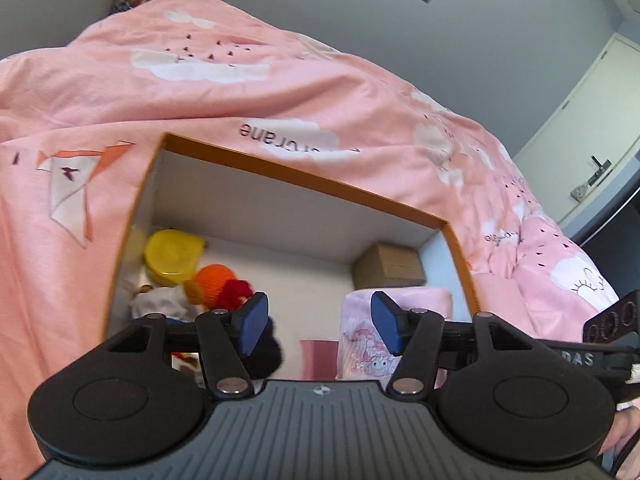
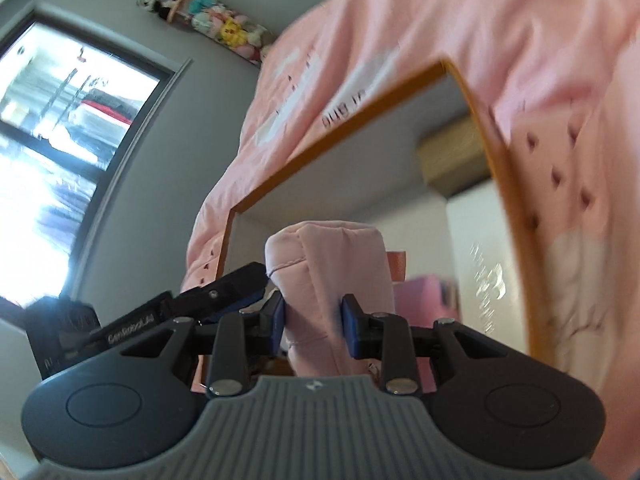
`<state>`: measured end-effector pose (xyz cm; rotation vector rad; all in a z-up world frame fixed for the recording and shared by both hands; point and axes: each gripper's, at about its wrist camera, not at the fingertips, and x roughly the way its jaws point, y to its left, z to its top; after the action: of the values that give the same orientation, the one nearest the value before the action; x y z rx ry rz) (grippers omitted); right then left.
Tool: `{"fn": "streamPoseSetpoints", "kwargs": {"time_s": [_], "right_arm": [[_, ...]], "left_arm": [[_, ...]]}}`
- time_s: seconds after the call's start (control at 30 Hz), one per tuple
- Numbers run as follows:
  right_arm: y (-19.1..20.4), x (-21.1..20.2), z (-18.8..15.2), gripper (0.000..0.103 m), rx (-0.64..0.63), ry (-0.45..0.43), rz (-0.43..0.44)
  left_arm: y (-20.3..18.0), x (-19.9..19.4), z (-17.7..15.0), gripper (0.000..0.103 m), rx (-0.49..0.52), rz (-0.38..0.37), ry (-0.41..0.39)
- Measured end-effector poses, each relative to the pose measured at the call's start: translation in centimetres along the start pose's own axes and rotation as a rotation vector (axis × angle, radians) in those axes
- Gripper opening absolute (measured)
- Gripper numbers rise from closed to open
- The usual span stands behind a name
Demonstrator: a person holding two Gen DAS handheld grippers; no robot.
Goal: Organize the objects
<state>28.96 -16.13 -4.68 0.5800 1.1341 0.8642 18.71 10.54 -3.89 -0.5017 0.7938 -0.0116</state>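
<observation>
A pink bedspread [image 1: 248, 92] printed with white clouds and small dark birds covers the bed and fills most of both views. On it sits an open box [image 1: 304, 184] with an orange rim and white inner walls, its opening facing the cameras.

Inside the box, at the far right corner, lies a small brown cardboard carton [image 1: 390, 266]. At the far left corner stands a yellow tub [image 1: 172, 256], and just in front of it a knitted doll with an orange cap [image 1: 214, 282], partly hidden by the left claw's frame. A dark soft thing below the doll is too blurred to identify.

The pink fabric bundle [image 2: 340, 264], folded and stitched along one edge, stands upright in the near right part of the box. The right claw [image 2: 312, 330] is clamped on its lower part, both blue pads pressing into the cloth from either side, so the bundle rises straight up out of the grip. In the left wrist view the same bundle [image 1: 360, 340] shows a cartoon print and lies just behind the right-hand pad of the left claw [image 1: 320, 322].

The left claw's fingers stand apart with nothing between them; the bundle is to one side of the gap, not in it. The right claw's body juts in at the right edge of that view.
</observation>
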Motion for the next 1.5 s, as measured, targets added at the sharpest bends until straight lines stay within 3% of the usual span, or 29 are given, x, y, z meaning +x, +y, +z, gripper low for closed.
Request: {"fn": "streamPoseSetpoints", "kwargs": {"time_s": [0.2,0.3,0.43,0.5,0.83,1.13,1.23,1.33,1.5], "right_arm": [[-1.9,2.2,0.1,0.032,0.159,0.049,0.031],[-1.8,2.8,0.0,0.033,0.157,0.069,0.005],[-0.9,3.1,0.1,0.035,0.109,0.085,-0.059],[-0.4,3.0,0.3,0.042,0.074,0.085,-0.103],[4.2,3.0,0.4,0.057,-0.243,0.093,-0.34],[4.7,2.3,0.6,0.058,-0.389,0.058,-0.477],[4.5,2.4,0.5,0.058,-0.357,0.085,-0.459],[4.3,2.8,0.7,0.057,-0.378,0.091,-0.495],[5.0,4.4,0.5,0.058,-0.522,0.134,-0.566]], "left_arm": [[1.0,-0.6,-0.1,0.067,0.002,0.025,-0.031],[1.6,-1.0,0.1,0.067,-0.019,0.01,-0.043],[2.0,-1.3,0.4,0.068,-0.034,-0.024,-0.019],[2.1,-1.3,0.3,0.068,-0.049,-0.031,-0.007],[2.0,-1.8,0.0,0.068,-0.042,-0.03,-0.007],[2.5,-2.1,-0.2,0.068,-0.065,-0.044,0.009],[2.6,-2.1,-0.2,0.068,-0.071,-0.047,0.013],[2.7,-2.1,-0.3,0.068,-0.078,-0.057,0.019],[2.7,-2.3,-0.3,0.068,-0.078,-0.058,0.017]]}}
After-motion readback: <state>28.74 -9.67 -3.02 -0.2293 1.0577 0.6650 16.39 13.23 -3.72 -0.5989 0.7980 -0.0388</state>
